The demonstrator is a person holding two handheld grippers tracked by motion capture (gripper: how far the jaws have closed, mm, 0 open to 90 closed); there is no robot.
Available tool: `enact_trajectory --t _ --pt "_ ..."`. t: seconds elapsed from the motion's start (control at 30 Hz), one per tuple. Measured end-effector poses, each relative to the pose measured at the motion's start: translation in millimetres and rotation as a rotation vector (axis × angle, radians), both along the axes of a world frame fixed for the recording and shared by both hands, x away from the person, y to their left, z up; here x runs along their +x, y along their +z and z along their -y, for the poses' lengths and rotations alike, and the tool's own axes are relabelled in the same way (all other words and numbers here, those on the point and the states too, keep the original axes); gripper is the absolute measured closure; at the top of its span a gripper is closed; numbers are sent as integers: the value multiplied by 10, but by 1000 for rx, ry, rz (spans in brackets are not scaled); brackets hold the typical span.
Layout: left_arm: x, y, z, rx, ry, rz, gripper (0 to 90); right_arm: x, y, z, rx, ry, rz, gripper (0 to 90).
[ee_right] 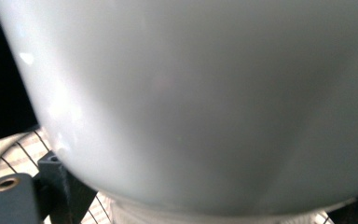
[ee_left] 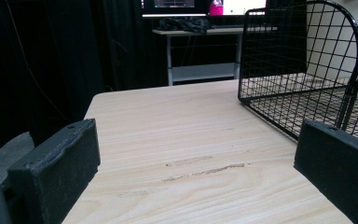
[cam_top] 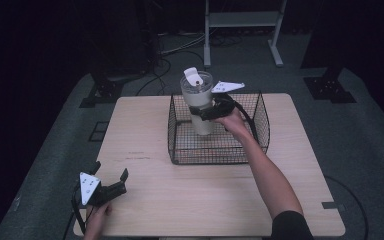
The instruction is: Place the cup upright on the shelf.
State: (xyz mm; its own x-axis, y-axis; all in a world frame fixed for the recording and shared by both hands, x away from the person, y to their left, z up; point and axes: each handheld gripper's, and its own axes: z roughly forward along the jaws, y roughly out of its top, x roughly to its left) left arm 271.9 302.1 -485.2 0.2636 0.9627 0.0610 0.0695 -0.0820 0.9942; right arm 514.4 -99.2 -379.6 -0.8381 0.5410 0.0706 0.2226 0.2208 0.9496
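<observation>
Nearest the high camera, at about seven o'clock on the tabletop [cam_top: 220, 200], my left tongs [cam_top: 111, 176] rest with jaws spread wide and nothing between them. My right tongs [cam_top: 203, 112] are clamped around the white tumbler [cam_top: 198, 100], gripping its body just below the wide upper section, and I hold it over the black wire basket [cam_top: 260, 125] at twelve o'clock, slightly tilted; whether its base touches the basket floor I cannot tell. I judge the tumbler stiff and fairly weighty for its size, top-heavy with that lid [cam_top: 197, 79], and its smooth glossy wall [ee_right: 191, 102] looks slippery. Taking hold under the flare, where the wider part can sit on the jaws, seems the surest grip; squeezing will not deform it.
</observation>
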Motion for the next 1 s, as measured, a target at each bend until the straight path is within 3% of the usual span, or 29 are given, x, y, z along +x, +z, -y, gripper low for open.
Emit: enact_trajectory --t 0.1,0.47,0.7,1.0 --pt "3 0 -11 -12 -2 0 0 36 -83 -27 -16 3 -41 81" --pt "5 0 -38 -29 -1 -1 0 118 -275 -142 -56 29 -93 81" --pt "3 -1 -35 -24 -3 1 0 142 -347 -198 -92 41 -94 80" --pt "5 1 -51 -37 -4 -3 0 186 -406 -168 -46 44 -119 80"
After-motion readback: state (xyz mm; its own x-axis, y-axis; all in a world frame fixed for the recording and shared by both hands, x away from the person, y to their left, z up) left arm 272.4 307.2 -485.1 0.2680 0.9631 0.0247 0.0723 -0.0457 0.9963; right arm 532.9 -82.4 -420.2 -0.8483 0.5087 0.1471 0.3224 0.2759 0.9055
